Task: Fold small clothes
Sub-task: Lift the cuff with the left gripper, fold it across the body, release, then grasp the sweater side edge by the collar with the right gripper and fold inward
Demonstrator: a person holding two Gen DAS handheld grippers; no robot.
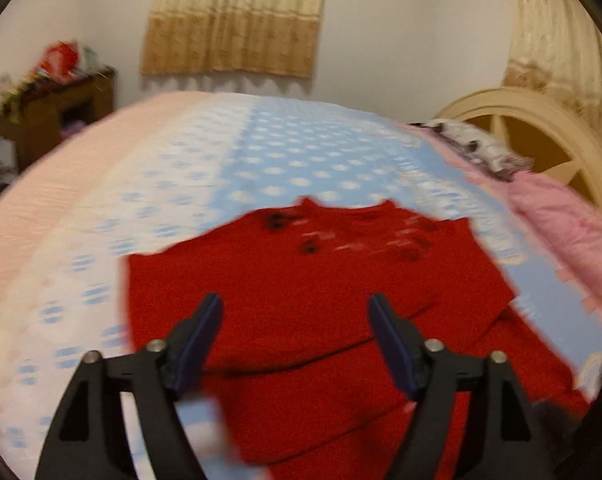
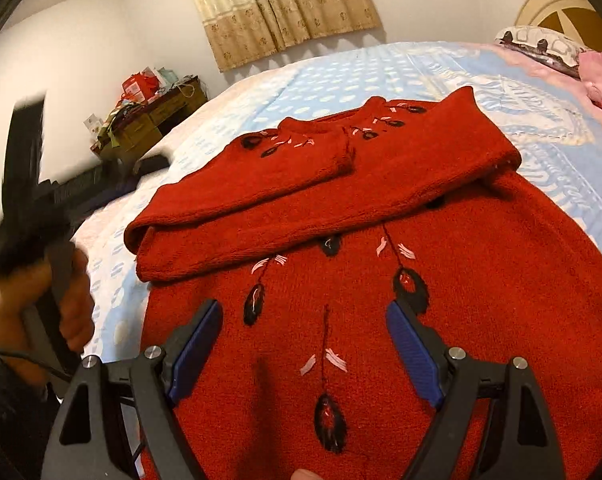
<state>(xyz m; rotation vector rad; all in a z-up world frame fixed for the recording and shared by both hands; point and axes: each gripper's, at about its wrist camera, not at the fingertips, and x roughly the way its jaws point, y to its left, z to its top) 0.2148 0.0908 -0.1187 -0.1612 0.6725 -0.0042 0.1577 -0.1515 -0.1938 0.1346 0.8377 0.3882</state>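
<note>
- Behind the bed (image 2: 333, 68) I see a white wall with a beige curtain (image 2: 285, 8), a wooden side cabinet (image 2: 157, 120) full of small things on the left, and a pale headboard (image 1: 541, 136) on the right.
- On the bed's blue and white dotted cover lies the red knitted sweater (image 2: 381, 264), front side up, with dark feather embroidery on the chest.
- I judge the folding as started but not finished: both sleeves (image 2: 261, 200) are already laid across the upper chest, one over the other, while the lower body part is flat and not yet folded up.
- What is left, I think, is to bring the hem up toward the collar, maybe in one fold or in two.
- My right gripper (image 2: 305, 344) hovers over the lower middle of the sweater with its jaws wide apart and nothing between them; I cannot tell if the blue pads touch the knit.
- My left gripper (image 1: 297, 340) is also spread apart and empty, above the left side of the sweater near its edge; this view is blurred by motion.
- In the right wrist view the left gripper appears beside the sweater's left edge, held in a hand (image 2: 41, 312), apart from the cloth.
</note>
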